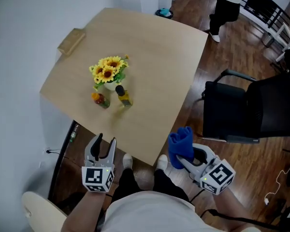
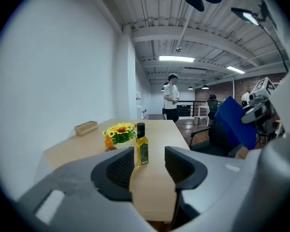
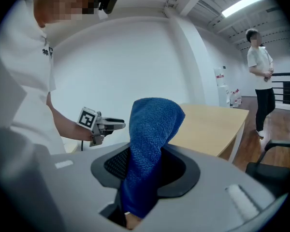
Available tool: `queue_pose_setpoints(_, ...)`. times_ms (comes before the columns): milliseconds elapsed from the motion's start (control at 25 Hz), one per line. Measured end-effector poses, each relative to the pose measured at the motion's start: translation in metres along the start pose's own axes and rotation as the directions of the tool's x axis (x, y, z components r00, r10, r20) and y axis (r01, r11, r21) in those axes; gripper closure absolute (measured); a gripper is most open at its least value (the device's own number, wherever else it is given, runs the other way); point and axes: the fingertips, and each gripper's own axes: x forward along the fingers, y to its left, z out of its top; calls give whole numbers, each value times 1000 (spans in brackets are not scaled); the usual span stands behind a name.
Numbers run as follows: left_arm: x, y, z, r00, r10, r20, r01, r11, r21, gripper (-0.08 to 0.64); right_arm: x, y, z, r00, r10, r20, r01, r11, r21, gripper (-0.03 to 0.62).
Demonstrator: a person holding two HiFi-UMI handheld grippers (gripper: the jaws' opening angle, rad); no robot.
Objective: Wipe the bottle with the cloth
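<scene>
Bottle (image 1: 123,95) (image 2: 141,149): upright on counter (image 1: 154,57), black cap on, yellow-green contents. Just beside sunflower pot (image 1: 110,74); small orange container (image 1: 100,99) near, on pot's other side.
Bottle vs L fingers: in left gripper view the bottle lines up w/ the gap btwn the fingers but stands well beyond the tips; no contact.
Bottle vs R fingers: well apart. R gripper sits off the counter's near edge, bottle toward counter ctr.
L gripper (image 1: 106,140) (image 2: 150,166): fingers (image 2: 117,170) apart, moderately wide, nothing btwn them. Positioned off counter's near edge, pointing toward bottle.
R gripper (image 1: 180,157) (image 3: 147,166): fingers clamped on cloth. Also visible at right of left gripper view.
Cloth (image 1: 181,143) (image 3: 151,139) (image 2: 234,122): blue, terry texture. Pinched at its lower part; rest stands up above the fingers and folds over at top. Clear of counter, not touching bottle.
Counter: light wood; wooden block (image 1: 71,41) at far-left edge.
Surroundings: black chair (image 1: 246,110) to right of counter on wood floor. Person (image 1: 227,4) standing past counter's far end, white top, dark trousers.
</scene>
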Motion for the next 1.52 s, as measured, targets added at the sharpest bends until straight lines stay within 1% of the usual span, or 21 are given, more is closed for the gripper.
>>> queue_pose_setpoints(160,-59,-21,-14,999,-47,-5,47,999,-19,352,-2,27,-3,1000,17,21,-17,1000,-11,442)
queue_pose_setpoints(360,-141,-36,-30,992,-123,34,124,992,-25,357,-14,95,-11,999,11,35,-9,998,-54,441)
queue_pose_setpoints(520,-223,-30,-56,982,-170,81,173,984,-38,357,-21,172,-33,999,-18,50,21,998,-64,440)
queue_pose_setpoints(680,-301,-15,-95,970,-236,66,241,967,-86,357,-30,265,-68,996,-62,62,63,998,-15,440)
queue_pose_setpoints(800,-351,-6,-115,959,-276,66,281,956,-81,357,-37,332,-94,996,-73,43,72,997,18,440)
queue_pose_setpoints(920,-388,-6,-127,949,-304,81,310,948,-77,357,-51,381,-110,997,-78,23,77,997,9,440)
queue_pose_setpoints(1040,-412,-10,-131,942,-319,103,325,944,-59,357,-63,406,-115,995,-94,31,94,996,1,440)
queue_pose_setpoints(1240,-436,-26,-133,938,-317,140,326,944,-50,357,-82,431,-119,994,-94,56,96,995,-40,440)
queue_pose_setpoints(1360,-448,-46,-128,933,-327,151,336,941,-39,357,-100,441,-120,993,-93,70,97,994,-58,440)
queue_pose_setpoints(1520,-461,-83,-123,918,-366,151,372,928,-12,357,-131,448,-132,991,-102,81,106,993,-46,440)
